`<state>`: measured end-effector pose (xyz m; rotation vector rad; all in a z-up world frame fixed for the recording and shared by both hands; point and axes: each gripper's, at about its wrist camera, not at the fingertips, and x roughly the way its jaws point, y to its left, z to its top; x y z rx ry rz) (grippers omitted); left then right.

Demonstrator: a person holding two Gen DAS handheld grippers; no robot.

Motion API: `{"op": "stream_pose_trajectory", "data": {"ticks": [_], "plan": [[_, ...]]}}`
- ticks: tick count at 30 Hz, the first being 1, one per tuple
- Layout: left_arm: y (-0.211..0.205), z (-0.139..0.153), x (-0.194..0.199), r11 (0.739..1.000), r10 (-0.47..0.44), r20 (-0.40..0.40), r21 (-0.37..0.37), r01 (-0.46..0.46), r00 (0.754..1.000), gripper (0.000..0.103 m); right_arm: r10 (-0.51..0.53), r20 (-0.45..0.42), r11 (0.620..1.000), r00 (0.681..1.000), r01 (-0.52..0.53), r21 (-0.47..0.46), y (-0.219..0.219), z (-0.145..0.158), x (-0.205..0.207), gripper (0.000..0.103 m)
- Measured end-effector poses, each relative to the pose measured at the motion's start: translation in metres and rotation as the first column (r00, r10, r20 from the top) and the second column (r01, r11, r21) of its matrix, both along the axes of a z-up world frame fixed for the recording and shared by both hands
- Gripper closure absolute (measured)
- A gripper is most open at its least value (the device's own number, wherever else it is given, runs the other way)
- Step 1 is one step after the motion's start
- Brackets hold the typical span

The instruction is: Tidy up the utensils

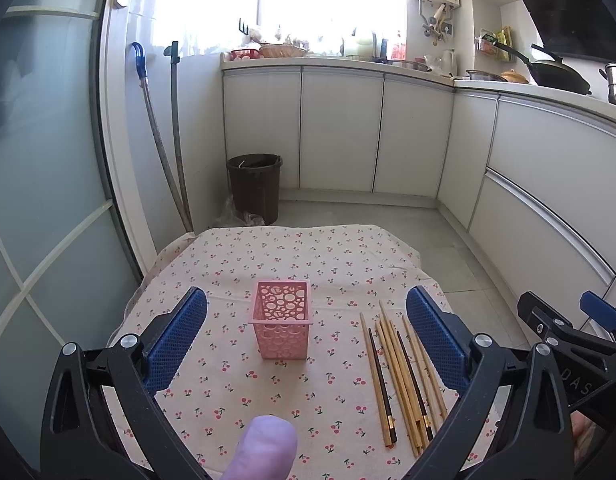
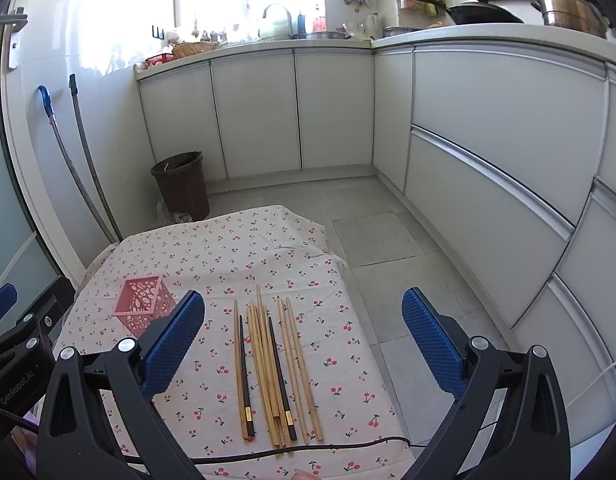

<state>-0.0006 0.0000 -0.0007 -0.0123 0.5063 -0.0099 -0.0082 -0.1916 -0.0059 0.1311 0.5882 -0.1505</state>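
Chopsticks: a bundle of long, thin wooden chopsticks (image 2: 273, 372), most pale bamboo and two dark brown with gold bands, lies flat on our cherry-print cotton tablecloth (image 2: 235, 256), to the right of the holder
Holder: a pink square plastic basket with round cut-outs (image 1: 283, 322) stands upright on the cloth, its mouth facing up, well apart from the chopsticks
Left gripper: our left black gripper with blue ribbed pads (image 1: 305, 344) hangs above the cloth with its fingers spread wide, empty, the pink basket framed between them
Right gripper: our right black gripper with blue ribbed pads (image 2: 303, 344) is also spread wide and empty, hovering over the chopsticks without touching them
Long axis: the chopsticks run near to far, roughly side by side; thick banded ends point toward us, narrow tips point away toward the white cabinets (image 2: 259, 112)
Step in hand: we judge the first pickup has not begun
Doing it well: we would lower the right fingers across the sticks, not along them, close near the thick ends on one or two only, then tip them upright over the basket mouth
Risk: sticks lie touching, so neighbours may drag or roll
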Motion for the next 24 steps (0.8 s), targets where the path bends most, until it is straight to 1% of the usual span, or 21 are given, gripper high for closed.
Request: {"op": "stream_pose_trajectory", "data": {"ticks": [24], "plan": [[-0.0016, -0.0027, 0.0016, 1.0, -0.003, -0.013, 0.005, 0.003, 1.0, 0.007, -0.003, -0.005, 1.0, 1.0, 0.003, 0.001, 0.0002, -0.0009, 0.0012, 0.007]]}}
